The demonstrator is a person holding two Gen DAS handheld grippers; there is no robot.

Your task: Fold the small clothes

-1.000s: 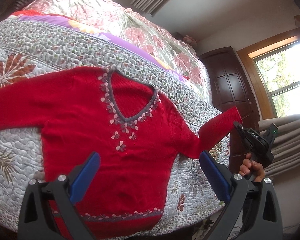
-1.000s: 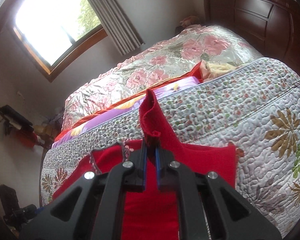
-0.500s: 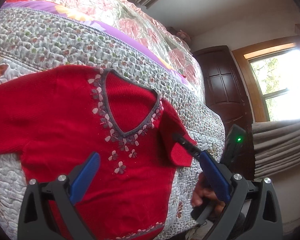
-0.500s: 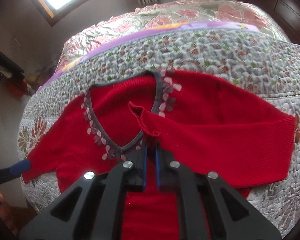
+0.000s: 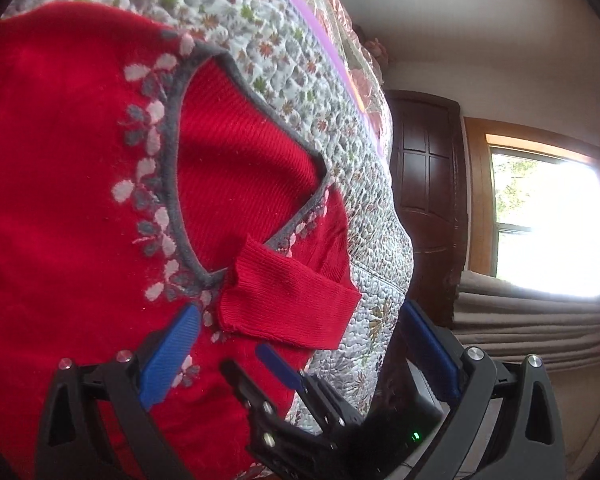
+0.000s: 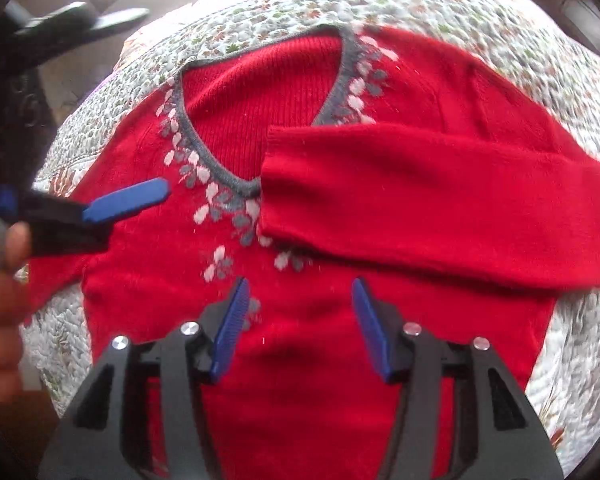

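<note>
Nearest the right wrist lens, the right gripper (image 6: 296,320) hangs just above the lower chest of the red sweater (image 6: 140,280), its ribbed blue pads spread apart and holding nothing; that reads as a release posture, since the sleeve in front of it lies free. Just beyond, that folded sleeve (image 6: 440,208) crosses the chest from the shoulder side, its cuff ending at the point of the V-neck, so one arm of the garment appears tucked in and the fold is judged partly done. The knit is fine and ribbed, soft enough to drape flat, with a grey neckband (image 6: 204,160) bordered by pale pink and grey petal embroidery.

To the side, the left gripper (image 6: 128,200) hovers over the other half of the chest, held by a hand (image 6: 0,320); in its own view its blue pads stand wide apart and empty, likely poised for the opposite sleeve, which runs off toward the bed's edge.

Farther out, the sweater rests on a quilted floral bedspread (image 5: 300,80), puffy and stitched in swirls. Beyond the bed stand a dark panelled wooden door (image 5: 424,200) and a bright window (image 5: 548,224).
</note>
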